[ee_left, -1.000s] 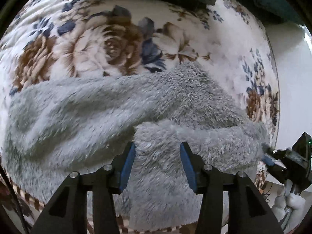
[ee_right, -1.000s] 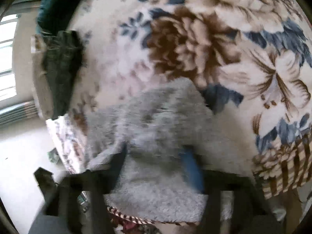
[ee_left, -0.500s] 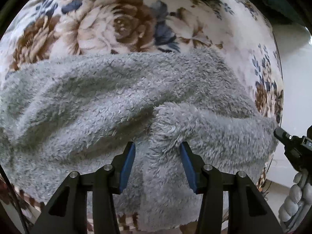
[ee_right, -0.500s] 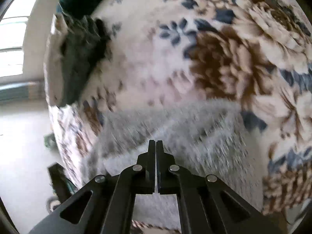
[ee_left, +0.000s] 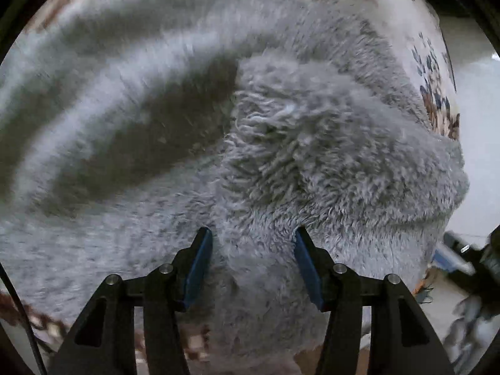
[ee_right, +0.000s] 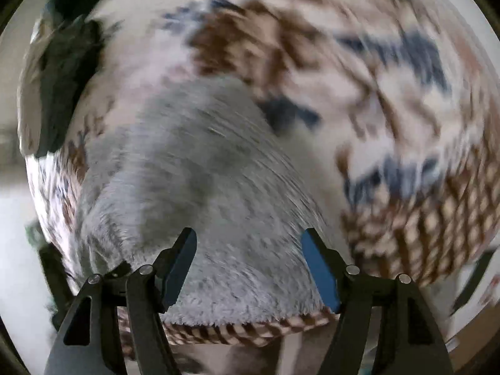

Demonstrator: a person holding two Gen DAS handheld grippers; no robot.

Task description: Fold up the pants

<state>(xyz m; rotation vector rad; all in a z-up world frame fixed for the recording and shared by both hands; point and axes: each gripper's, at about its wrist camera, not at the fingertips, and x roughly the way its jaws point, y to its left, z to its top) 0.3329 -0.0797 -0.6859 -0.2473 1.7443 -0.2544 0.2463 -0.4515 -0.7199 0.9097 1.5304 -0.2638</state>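
The fluffy grey pants [ee_left: 281, 143] lie bunched on a floral blanket [ee_left: 406, 15] and fill most of the left wrist view. A thick fold of them rises just ahead of my left gripper [ee_left: 253, 243], which is open, its blue pads on either side of the fleece without pinching it. In the right wrist view the pants [ee_right: 200, 168] lie near the blanket's checked border. My right gripper [ee_right: 248, 247] is open just above their near edge and holds nothing. Both views are motion-blurred.
The floral blanket [ee_right: 343, 62] has a brown checked border [ee_right: 437, 206] at the near edge. A dark green garment [ee_right: 62, 78] lies at the blanket's far left. Pale floor [ee_left: 478, 109] lies beyond the blanket's right side.
My left gripper has moved in closer over the pants, still open. My right gripper was shut half a second ago and has opened, and it has swung back over the pants' near edge.
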